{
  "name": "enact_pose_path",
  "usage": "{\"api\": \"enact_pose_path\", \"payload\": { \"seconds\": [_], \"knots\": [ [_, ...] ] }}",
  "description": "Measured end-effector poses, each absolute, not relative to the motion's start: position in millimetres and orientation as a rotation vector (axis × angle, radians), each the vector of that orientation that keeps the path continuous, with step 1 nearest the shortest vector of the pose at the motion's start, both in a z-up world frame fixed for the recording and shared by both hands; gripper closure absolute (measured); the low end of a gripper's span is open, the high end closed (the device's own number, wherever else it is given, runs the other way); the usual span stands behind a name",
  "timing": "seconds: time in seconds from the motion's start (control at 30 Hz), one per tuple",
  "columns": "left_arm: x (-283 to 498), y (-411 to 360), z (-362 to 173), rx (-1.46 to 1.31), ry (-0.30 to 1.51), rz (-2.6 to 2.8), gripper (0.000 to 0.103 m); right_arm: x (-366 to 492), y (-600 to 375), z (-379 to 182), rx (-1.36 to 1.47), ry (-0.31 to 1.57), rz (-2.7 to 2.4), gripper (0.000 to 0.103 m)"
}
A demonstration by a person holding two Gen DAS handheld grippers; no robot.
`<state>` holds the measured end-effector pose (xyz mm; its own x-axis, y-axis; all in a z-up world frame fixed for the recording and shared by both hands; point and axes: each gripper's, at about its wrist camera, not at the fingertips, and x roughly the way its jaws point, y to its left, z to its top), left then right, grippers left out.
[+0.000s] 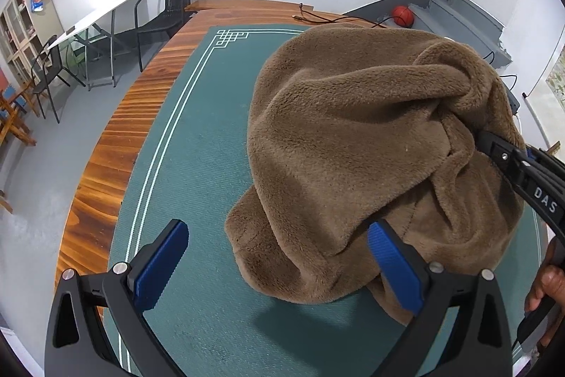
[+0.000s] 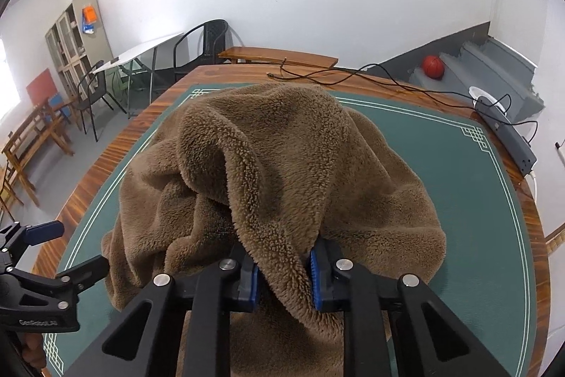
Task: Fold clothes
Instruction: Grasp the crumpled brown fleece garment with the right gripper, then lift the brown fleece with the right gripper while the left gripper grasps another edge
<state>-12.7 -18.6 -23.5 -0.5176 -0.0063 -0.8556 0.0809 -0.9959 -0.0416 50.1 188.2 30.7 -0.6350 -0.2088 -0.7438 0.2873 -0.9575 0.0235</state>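
Left gripper: jaws wide apart, empty, at the near left edge of the garment. Fleece: brown, thick, soft and limp, likely bulky but light; heaped right of centre on the green mat. Best taken at hems or corners. Right gripper: clamped on a raised fold.

"DAS" in white on the right gripper.

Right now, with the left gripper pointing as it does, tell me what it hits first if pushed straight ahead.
Probably the near edge of the brown fleece garment, lying just ahead of the open left gripper; otherwise the green mat. Depth is uncertain.
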Motion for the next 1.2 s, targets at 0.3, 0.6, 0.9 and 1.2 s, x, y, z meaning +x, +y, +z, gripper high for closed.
{"api": "enact_pose_path", "payload": {
  "seconds": [0.3,0.6,0.9,1.2],
  "knots": [
    [-10,-17,-18,1.5,0.131,-2.686,0.001,78,182,29,1.162,0.15,-2.495,0.081],
    [-14,-17,-13,1.482,0.11,-2.698,0.001,98,175,13,1.209,0.155,-2.432,0.081],
    [-51,-46,6,1.4,0.176,-2.726,0.001,128,172,-43,1.368,0.142,-2.325,0.081],
    [-112,-68,3,1.445,0.263,-2.744,0.001,118,218,-12,1.218,-0.075,-2.507,0.066]
  ]
}}
